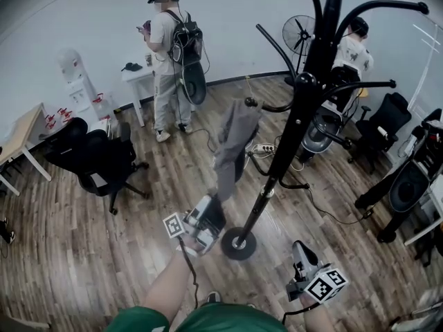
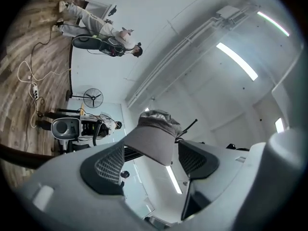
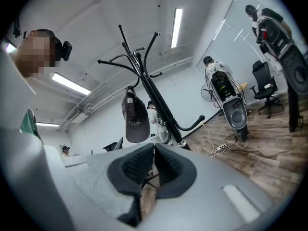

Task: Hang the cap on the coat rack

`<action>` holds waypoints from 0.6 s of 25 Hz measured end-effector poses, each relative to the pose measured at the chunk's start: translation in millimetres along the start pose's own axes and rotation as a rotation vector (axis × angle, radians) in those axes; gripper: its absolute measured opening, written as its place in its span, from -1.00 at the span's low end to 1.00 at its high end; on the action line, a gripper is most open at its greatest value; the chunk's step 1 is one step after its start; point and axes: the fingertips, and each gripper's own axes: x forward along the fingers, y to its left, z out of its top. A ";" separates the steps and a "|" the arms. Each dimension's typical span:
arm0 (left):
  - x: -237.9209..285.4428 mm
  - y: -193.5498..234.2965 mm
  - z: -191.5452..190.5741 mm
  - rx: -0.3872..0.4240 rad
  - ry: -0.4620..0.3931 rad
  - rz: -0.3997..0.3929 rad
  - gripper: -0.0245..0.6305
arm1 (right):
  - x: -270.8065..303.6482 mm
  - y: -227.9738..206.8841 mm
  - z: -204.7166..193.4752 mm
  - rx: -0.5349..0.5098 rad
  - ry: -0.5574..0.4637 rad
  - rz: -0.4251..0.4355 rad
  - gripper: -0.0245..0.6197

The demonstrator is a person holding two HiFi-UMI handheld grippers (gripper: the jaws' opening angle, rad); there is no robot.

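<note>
Cap [image 1: 235,142], grey soft cloth, hangs limp from a lower arm of the coat rack [image 1: 299,116], a black metal pole with curved knob-tipped arms on a round base. In the head view the left gripper [image 1: 211,209] reaches up just under the cap's lower edge, and whether the two touch is hard to make out there. The right gripper [image 1: 302,254] sits low and well apart from the cap.

In the left gripper view the cap [image 2: 155,134] shows from below, its stiff brim dipping between the ribbed dark pads [image 2: 109,165]. The left gripper [image 2: 151,160] stands wide and does not clamp the brim.

In the right gripper view the cap [image 3: 135,120] dangles from the coat rack [image 3: 155,93] beyond the right gripper [image 3: 154,165], whose pads meet with nothing between them. The rack's base is cut off there.
</note>
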 end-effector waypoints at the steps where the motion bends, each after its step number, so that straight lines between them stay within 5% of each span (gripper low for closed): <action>1: -4.5 3.1 -1.2 0.003 0.005 0.012 0.11 | 1.4 0.3 -0.4 0.000 0.001 0.003 -0.90; 8: -25.3 9.1 -17.6 0.075 0.118 0.118 0.11 | 9.1 1.7 -2.5 -0.007 0.014 0.020 -0.90; 12: -21.2 -3.6 -35.0 0.218 0.253 0.190 0.11 | 15.2 2.7 6.7 -0.029 0.009 0.030 -0.90; 15: -16.6 -10.1 -47.7 0.420 0.399 0.264 0.00 | 20.1 3.4 12.1 -0.040 0.006 0.039 -0.90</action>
